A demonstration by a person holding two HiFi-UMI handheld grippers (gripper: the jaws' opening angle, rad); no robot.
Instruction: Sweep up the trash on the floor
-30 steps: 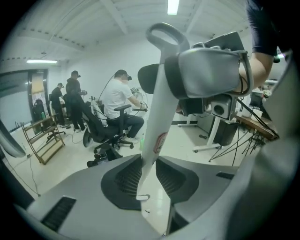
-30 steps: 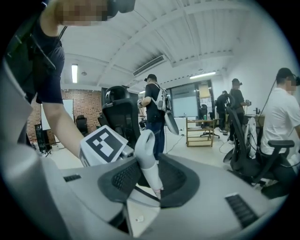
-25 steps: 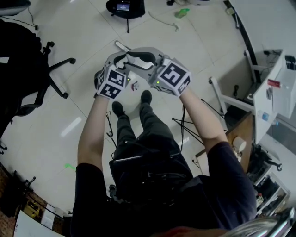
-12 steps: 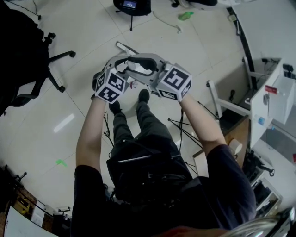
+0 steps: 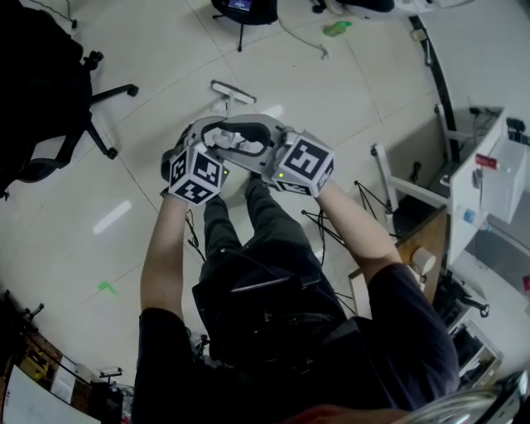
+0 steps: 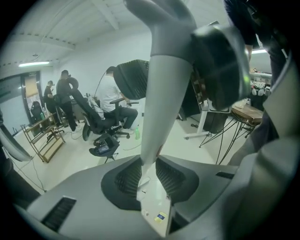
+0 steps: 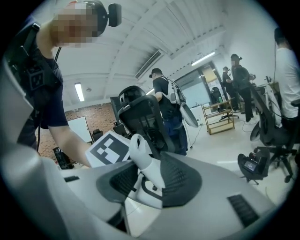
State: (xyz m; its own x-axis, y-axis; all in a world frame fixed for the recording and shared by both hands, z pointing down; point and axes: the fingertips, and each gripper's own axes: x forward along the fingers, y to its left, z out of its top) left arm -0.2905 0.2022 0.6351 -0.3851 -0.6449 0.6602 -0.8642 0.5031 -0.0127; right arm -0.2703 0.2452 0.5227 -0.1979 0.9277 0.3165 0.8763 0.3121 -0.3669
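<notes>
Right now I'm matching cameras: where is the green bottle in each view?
Head view: green bottle on the floor, top, right of centre.
Left gripper view: left of centre, on the floor.
Right gripper view: not visible.
Shared landmark: black screen stand, in all three.

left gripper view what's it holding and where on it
The left gripper holds a long white handle, its jaws shut on the straight shaft, below the curved top end.
</notes>
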